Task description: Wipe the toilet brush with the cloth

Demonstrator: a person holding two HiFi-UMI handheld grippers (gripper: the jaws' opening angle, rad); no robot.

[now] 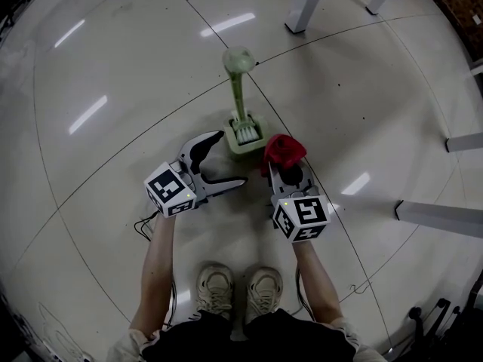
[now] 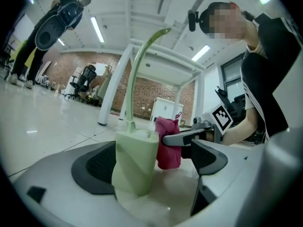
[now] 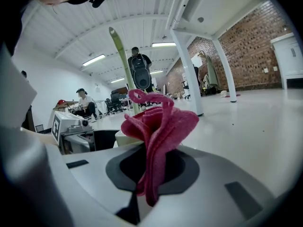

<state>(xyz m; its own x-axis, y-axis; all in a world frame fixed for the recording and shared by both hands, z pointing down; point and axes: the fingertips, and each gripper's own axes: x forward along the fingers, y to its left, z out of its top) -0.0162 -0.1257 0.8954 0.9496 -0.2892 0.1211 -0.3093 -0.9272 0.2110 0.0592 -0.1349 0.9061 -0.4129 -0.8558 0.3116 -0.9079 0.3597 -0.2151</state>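
A pale green toilet brush (image 1: 240, 89) stands upright in its green holder (image 1: 243, 136) on the glossy floor. My left gripper (image 1: 232, 157) is open, its jaws spread on either side of the holder's near left corner. In the left gripper view the holder (image 2: 136, 162) sits between the jaws, and the handle (image 2: 139, 74) rises above it. My right gripper (image 1: 284, 166) is shut on a red cloth (image 1: 283, 150), held just right of the holder. The right gripper view shows the cloth (image 3: 158, 129) bunched above the closed jaws, with the brush handle (image 3: 120, 56) behind.
White table legs stand at the back (image 1: 306, 6) and to the right (image 1: 438, 216). A thin cable (image 1: 147, 221) lies on the floor near the person's shoes (image 1: 240, 289). Other people stand and sit far off in the room (image 3: 139, 72).
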